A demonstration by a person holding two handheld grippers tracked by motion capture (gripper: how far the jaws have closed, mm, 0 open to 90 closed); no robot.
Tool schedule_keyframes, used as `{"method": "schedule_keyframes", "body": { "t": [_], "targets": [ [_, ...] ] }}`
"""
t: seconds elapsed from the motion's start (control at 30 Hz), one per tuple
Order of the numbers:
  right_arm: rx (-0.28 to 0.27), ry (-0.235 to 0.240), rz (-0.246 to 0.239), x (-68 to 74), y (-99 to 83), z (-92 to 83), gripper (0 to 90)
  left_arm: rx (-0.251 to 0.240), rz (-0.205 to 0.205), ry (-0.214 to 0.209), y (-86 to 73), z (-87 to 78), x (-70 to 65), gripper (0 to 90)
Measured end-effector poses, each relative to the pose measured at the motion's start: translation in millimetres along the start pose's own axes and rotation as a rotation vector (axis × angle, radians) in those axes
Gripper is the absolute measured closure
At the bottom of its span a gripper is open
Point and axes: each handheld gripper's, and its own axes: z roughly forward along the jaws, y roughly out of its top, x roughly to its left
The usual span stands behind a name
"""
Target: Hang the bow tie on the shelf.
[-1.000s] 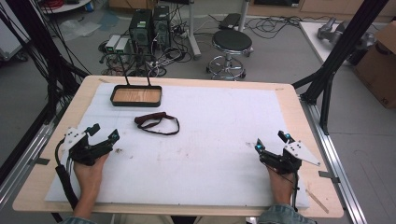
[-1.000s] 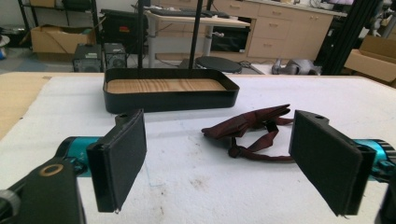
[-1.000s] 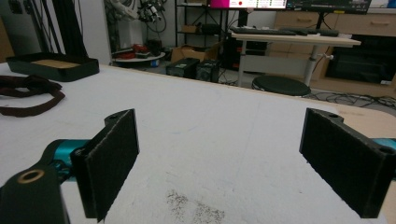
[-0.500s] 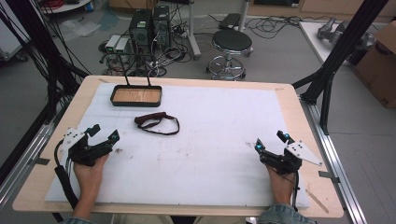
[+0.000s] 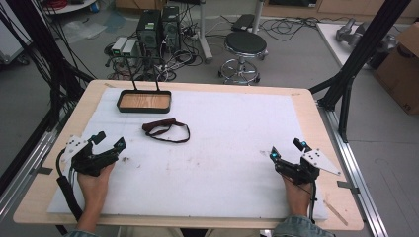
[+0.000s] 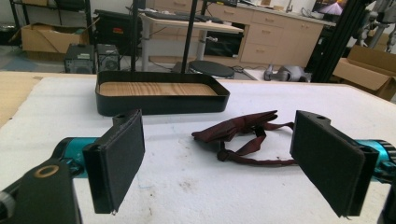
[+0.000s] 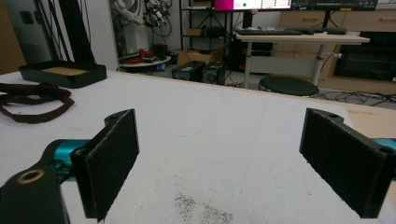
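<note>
1. High view: the wooden worktop [image 5: 306, 106] carries a white foam mat [image 5: 232, 143], with the person's hands resting near its front corners. Compared with the picture a second ago, almost nothing has shifted; the left hand sits a touch nearer the front edge, so I judge that the work has not yet begun.
2. At the far left of the mat stands a black rectangular tray with a wood-grain floor [image 5: 144, 101], holding nothing.
3. The left gripper [image 5: 109, 142] points towards the mat's middle, its jaws spread wide and holding nothing. In the left gripper view the strap lies between its pads, but farther off.
4. The right gripper [image 5: 285, 149] rests well apart from everything, jaws equally wide and bare.
5. The dark maroon fabric strap with a folded, bow-like end [image 5: 165, 129] lies limp on the mat just in front of the tray, its loop trailing rightward; it looks soft and floppy.
</note>
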Motion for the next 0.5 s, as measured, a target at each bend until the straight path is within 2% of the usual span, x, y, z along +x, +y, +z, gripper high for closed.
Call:
{"method": "schedule_keyframes", "body": {
  "t": [0.33, 0.5],
  "targets": [
    [0.006, 0.000, -0.009, 0.7, -0.1, 0.0, 10.9, 0.003, 0.018, -0.021, 1.8, 3.1, -3.8, 18.8],
    [0.007, -0.004, -0.016, 0.9, -0.2, 0.4, 10.9, 0.020, 0.031, -0.053, 6.1, 10.1, -8.7, 17.9]
  ]
}}
